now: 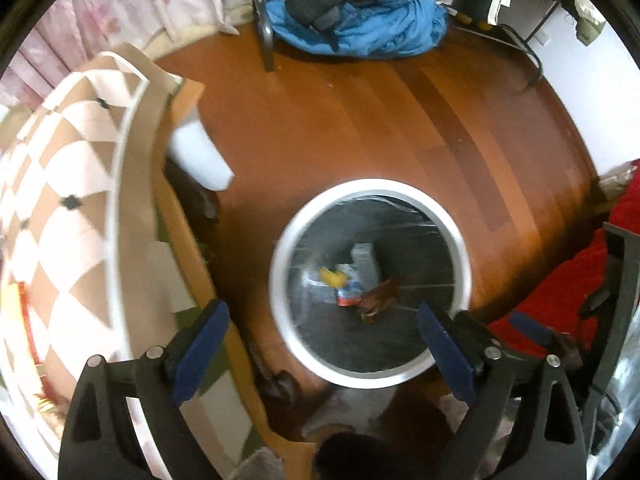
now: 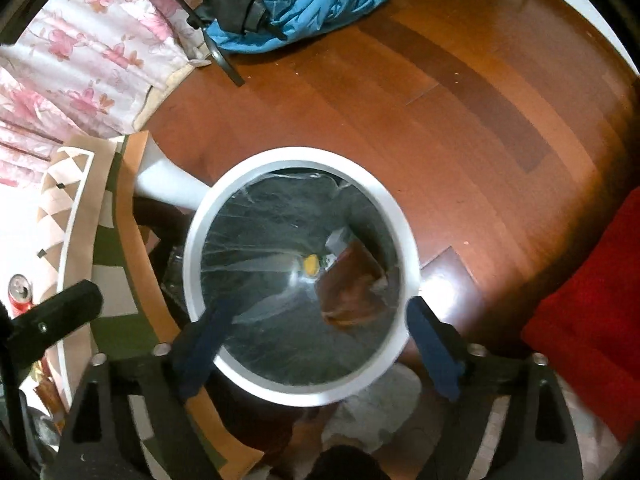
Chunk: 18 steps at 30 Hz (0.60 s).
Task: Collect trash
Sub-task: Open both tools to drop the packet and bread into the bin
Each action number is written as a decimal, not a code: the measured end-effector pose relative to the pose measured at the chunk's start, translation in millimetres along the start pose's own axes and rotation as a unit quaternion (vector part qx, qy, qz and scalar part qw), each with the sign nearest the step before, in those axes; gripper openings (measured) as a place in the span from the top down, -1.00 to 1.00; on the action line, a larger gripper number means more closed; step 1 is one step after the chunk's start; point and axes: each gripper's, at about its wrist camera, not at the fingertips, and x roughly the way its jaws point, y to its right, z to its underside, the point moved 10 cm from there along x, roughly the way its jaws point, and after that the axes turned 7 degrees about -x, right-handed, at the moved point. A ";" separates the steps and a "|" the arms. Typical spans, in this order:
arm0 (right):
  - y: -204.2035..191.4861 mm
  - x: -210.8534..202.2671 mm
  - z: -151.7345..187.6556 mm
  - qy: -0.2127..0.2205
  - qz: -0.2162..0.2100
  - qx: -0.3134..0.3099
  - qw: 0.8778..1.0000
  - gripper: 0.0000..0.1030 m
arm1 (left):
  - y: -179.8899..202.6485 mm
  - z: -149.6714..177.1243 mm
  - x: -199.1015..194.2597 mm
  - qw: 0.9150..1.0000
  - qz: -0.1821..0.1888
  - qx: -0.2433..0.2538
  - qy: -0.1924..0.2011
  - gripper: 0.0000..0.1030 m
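A white round trash bin [image 1: 280,300] lined with a clear bag stands on the wooden floor; it also shows in the right wrist view [image 2: 192,264]. Inside lie several pieces of trash: a yellow and blue wrapper [image 1: 340,282] and a brown wrapper [image 1: 380,296], seen from the right as a brown wrapper [image 2: 348,280] and a yellow bit [image 2: 311,264]. My left gripper [image 1: 324,344] is open and empty above the bin's near rim. My right gripper [image 2: 316,344] is open and empty right over the bin. A red can [image 2: 20,294] stands on the table at the left.
A table with a diamond-pattern cloth [image 1: 60,200] is at the left, with a white table leg [image 1: 200,156] beside the bin. A blue cloth pile [image 1: 360,28] lies at the far end of the floor. A red cloth [image 2: 592,320] is at the right.
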 end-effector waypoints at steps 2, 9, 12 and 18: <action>3.6 -7.3 4.8 -0.005 0.041 -0.013 0.999 -1.00 | -4.6 0.8 -2.9 1.000 -0.012 0.006 0.005 -0.88; 2.2 -34.2 20.9 -0.015 0.102 -0.040 0.994 -1.00 | -16.0 9.5 -20.7 0.998 -0.044 0.025 0.025 -0.88; -0.2 -44.5 23.8 -0.016 0.110 -0.043 0.993 -1.00 | -15.9 13.2 -28.2 0.998 -0.043 0.027 0.029 -0.88; -1.6 -73.9 29.3 -0.003 0.113 -0.030 0.993 -1.00 | -14.3 18.3 -53.2 0.998 -0.041 0.028 0.043 -0.88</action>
